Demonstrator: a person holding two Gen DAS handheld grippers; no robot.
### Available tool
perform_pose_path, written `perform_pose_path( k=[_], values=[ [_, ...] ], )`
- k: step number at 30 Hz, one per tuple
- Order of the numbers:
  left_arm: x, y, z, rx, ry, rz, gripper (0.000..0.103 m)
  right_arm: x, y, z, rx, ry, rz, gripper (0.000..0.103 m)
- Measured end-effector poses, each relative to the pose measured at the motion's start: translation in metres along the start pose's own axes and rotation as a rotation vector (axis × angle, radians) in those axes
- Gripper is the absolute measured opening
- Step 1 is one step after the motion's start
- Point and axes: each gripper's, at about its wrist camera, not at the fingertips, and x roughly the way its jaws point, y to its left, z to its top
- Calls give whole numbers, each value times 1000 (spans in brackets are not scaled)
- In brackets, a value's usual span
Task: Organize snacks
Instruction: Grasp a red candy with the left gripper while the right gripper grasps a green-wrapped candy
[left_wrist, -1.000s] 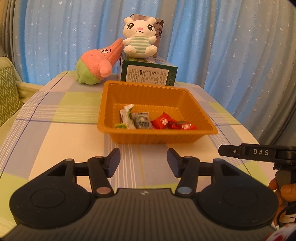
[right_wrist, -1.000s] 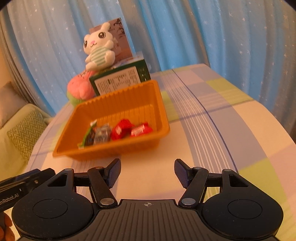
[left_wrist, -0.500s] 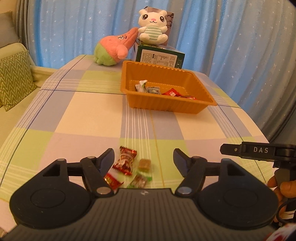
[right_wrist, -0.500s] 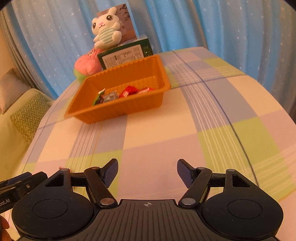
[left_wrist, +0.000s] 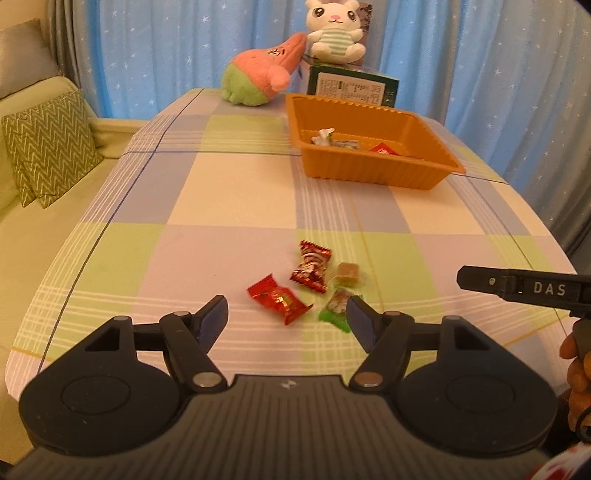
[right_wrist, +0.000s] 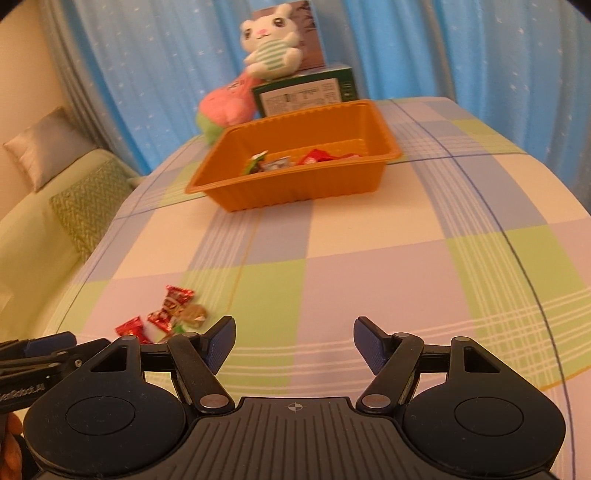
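An orange tray (left_wrist: 373, 177) (right_wrist: 295, 190) stands far back on the checked tablecloth and holds several wrapped snacks. Near the front edge lie loose snacks: a red packet (left_wrist: 279, 298), a red-and-white wrapped candy (left_wrist: 310, 266) (right_wrist: 173, 304), a small brown caramel (left_wrist: 347, 274) (right_wrist: 194, 314) and a green-wrapped candy (left_wrist: 334, 308). My left gripper (left_wrist: 286, 319) hangs open just in front of them, nothing between its fingers. My right gripper (right_wrist: 293, 343) is open over bare cloth, to the right of the loose snacks.
A green box (left_wrist: 352, 86) with a white plush toy (left_wrist: 334, 31) on top stands behind the tray, a pink-and-green plush (left_wrist: 258, 75) beside it. A sofa with a zigzag cushion (left_wrist: 48, 147) lies left of the table. Blue curtains hang behind.
Both grippers have pulled back from the tray toward the table's near edge, and their jaws stand wider. The loose snacks have come into view in front of the left gripper.
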Motion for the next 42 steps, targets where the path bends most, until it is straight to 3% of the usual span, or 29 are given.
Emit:
perform_pose_path(
  k=[3, 7, 12, 25, 35, 38, 42],
  values=[
    [7, 8, -1, -31, 23, 11, 65, 3, 8, -3, -25, 6, 8, 71],
    [16, 17, 0, -86, 41, -8, 51, 8, 15, -6, -45, 15, 13, 71],
    [27, 20, 2, -135, 37, -41, 41, 13, 21, -9, -81, 20, 15, 71],
    [61, 14, 8, -124, 71, -47, 20, 26, 22, -12, -87, 45, 5, 71],
    [49, 26, 15, -122, 25, -29, 17, 29, 40, -14, -111, 16, 41, 71],
    [49, 26, 17, -88, 51, -50, 17, 31, 50, -16, -132, 9, 66, 70],
    [56, 18, 12, -38, 104, -101, 17, 36, 51, -15, -126, 0, 35, 71]
  ],
)
